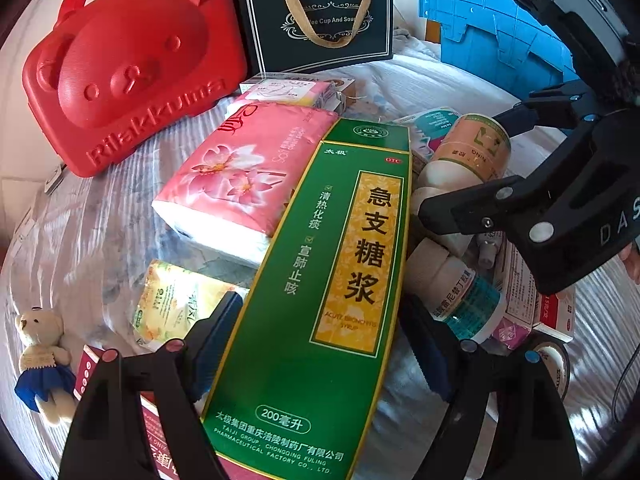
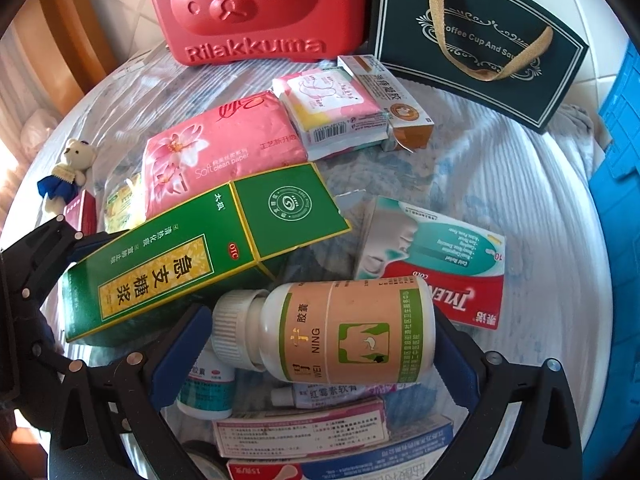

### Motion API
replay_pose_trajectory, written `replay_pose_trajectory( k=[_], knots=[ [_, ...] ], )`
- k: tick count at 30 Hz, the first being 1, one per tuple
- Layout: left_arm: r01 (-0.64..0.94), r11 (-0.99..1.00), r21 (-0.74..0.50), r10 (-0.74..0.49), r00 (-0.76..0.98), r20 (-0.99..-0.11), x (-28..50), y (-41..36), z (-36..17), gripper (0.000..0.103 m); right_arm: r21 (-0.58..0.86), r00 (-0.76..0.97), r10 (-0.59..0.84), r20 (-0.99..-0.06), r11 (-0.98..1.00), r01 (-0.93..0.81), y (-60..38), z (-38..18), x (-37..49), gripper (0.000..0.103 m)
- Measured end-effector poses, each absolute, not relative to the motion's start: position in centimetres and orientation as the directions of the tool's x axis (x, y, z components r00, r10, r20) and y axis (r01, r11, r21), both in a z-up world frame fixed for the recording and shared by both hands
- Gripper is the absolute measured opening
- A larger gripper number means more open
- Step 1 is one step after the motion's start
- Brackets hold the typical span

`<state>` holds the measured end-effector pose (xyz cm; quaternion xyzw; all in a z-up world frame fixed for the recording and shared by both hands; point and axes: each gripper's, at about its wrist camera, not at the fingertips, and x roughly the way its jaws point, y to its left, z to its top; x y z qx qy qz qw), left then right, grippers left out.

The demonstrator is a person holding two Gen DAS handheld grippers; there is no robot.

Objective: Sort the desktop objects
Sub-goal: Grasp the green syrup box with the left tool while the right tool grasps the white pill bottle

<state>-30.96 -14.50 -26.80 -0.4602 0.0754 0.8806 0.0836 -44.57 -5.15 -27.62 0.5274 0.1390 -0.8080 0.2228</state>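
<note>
Green and shiny, the long medicine box (image 1: 320, 292) sits between the blue pads of your left gripper (image 1: 320, 344), and the pads press on both its long sides, so you are holding it. In this left view the box lies over the pink tissue pack (image 1: 240, 176). Your right gripper (image 1: 460, 168) comes in from the right around a white bottle (image 1: 468, 152). The red bear case (image 1: 132, 68) and the dark gift bag (image 1: 320, 20) stand at the back.

In the right view, your right gripper (image 2: 324, 340) has its pads on the two ends of the white bottle (image 2: 332, 332), which lies on its side. You are holding it. The green box (image 2: 192, 256) lies just beside it, tilted. A Tylenol box (image 2: 436, 264) rests behind the bottle on the striped cloth (image 2: 500, 168).
</note>
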Motion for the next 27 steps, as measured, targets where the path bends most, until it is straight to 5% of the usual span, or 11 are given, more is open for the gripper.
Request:
replay_pose_trajectory(
  k=[16,27],
  knots=[
    [-0.243,-0.969,0.034,0.113,-0.564,-0.818,-30.7,-13.6,-26.2,0.080,-0.024,-0.295,-0.193,-0.936,-0.799,0.601,-2.6,-27.5,-43.6,0.103],
    [-0.267,-0.964,-0.004,0.164,-0.579,-0.799,-30.6,-12.9,-25.8,0.080,0.387,-0.174,-0.380,-0.908,-0.922,-0.006,3.7,-27.4,-45.3,0.103]
  ],
)
